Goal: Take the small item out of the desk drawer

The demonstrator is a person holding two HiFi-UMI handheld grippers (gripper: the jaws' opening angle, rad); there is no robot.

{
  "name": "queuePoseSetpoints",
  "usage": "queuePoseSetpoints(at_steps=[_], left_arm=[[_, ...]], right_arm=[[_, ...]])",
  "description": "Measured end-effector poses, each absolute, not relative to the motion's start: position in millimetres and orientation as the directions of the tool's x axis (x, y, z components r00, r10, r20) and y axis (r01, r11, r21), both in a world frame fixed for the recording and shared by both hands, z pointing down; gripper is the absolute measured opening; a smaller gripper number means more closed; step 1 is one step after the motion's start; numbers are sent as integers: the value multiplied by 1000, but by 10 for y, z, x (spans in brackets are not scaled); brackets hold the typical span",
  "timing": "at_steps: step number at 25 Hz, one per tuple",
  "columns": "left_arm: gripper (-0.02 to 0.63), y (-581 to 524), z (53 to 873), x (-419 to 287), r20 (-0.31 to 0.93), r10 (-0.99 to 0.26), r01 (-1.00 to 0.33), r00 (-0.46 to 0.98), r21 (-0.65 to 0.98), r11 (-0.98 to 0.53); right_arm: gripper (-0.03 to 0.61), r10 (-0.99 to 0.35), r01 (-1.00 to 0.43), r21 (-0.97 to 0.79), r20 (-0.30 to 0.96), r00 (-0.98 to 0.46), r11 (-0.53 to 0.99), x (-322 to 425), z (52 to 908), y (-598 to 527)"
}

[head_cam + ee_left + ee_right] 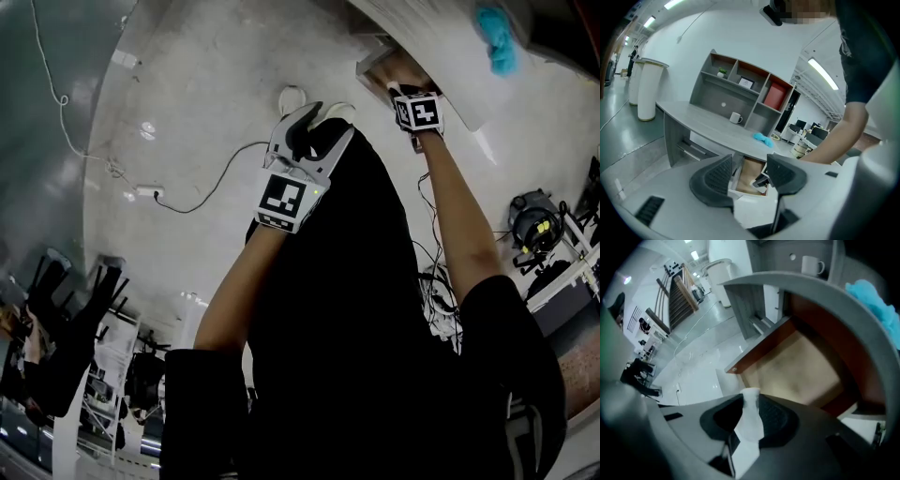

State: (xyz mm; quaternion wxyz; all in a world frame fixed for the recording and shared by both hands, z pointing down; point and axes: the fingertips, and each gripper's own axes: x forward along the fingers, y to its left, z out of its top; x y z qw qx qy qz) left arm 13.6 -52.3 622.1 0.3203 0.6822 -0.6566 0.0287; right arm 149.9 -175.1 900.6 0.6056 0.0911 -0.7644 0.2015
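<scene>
Over the open drawer [806,371]: right gripper [752,408] is pointed steeply down, jaws closed to a narrow gap and clamped on the small white item [751,427].
Item location: pinched between the right pads, apart from the drawer floor. Nothing else is made out on the bare brown floor.
Left gripper [751,174]: jaws stood well apart with nothing between them. It is held back from the drawer front, facing it.
Handling: item is judged light, thin and soft, like folded paper or tissue. Material cannot be confirmed. Crushing is a minor concern; slipping out of a loose pinch is the likelier fault.
Grip point: item is taken across its middle, one end past the fingertips, the rest trailing back between the jaws. Hold is judged adequate.
Edges: desk top edge [848,305] overhangs the drawer's rear. Drawer side walls flank the gripper.
Room: open on the floor side, so a path up and back toward the person is judged free. Blue cloth [876,305] and mug [813,264] sit on the desk top, well apart from that path.
</scene>
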Motion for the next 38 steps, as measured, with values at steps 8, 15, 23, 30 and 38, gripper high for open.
queuePoseSetpoints(at_steps=[8,15,23,30,38], left_arm=[[221,-517,5845,124,431,-880,-921,199,389,-18],[190,-564,5409,183,373,-883,-915,285,381,-135],[145,-678,4727,400,266,-856,-853,444,418,-312],[124,-812,4212,535,169,-835,-814,524,385,-434],[66,-1027,3762,440,128,-826,-792,549,396,-465]], right_arm=[[106,-5,-517,-193,934,-358,834,1518,8204,-1831],[106,-124,-602,-203,882,-456,772,1610,7337,-1758],[106,-340,-698,-307,703,-624,647,1656,6015,-1807],[106,-519,-739,-337,545,-659,583,1754,5023,-1792],[104,-725,-815,-273,372,-579,511,1975,4127,-1748]])
